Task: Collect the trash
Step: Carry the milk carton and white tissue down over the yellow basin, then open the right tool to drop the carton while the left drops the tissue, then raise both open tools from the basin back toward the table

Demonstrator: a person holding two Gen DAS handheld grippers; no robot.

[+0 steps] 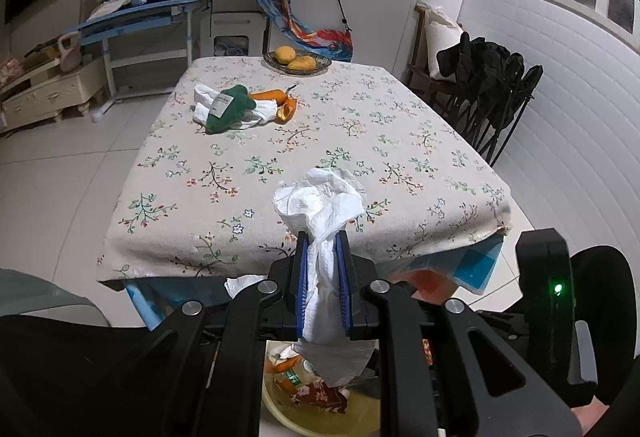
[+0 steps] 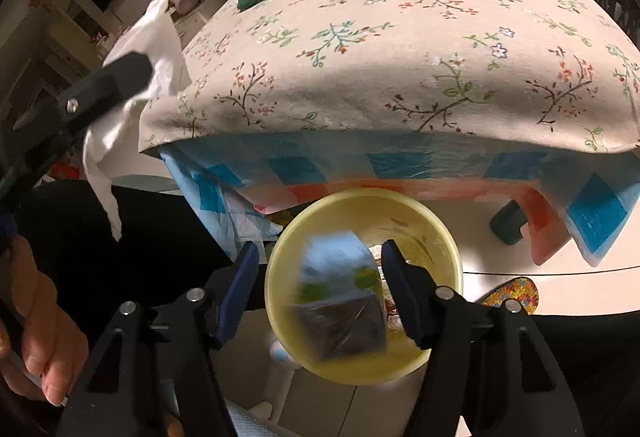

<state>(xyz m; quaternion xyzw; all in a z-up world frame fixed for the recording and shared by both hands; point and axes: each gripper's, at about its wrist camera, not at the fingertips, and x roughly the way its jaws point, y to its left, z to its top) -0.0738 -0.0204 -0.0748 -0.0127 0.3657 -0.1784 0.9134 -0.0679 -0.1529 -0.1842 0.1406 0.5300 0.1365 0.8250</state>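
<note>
Yellow bin (image 2: 440, 237): below tabletop (image 2: 400, 37) edge, holds wrappers, blurred carton (image 2: 340, 301) above.
Left tongs (image 1: 323, 249): clamped on paper towel (image 1: 320, 205).
Right tongs (image 2: 320, 289): apart, touching nothing.

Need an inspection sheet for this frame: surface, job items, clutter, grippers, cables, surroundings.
Surface: table with floral tablecloth, checked plastic sheet under it.
Job's things: white tissue; yellow bin on the floor holding trash; blurred box over the bin; green toy, tissue and orange peel pile on the table.
Clutter: fruit plate.
Grippers: left gripper shut on the tissue; right gripper open above the bin.
Cables: nothing seen.
Surroundings: black folding chair, blue desk.
</note>
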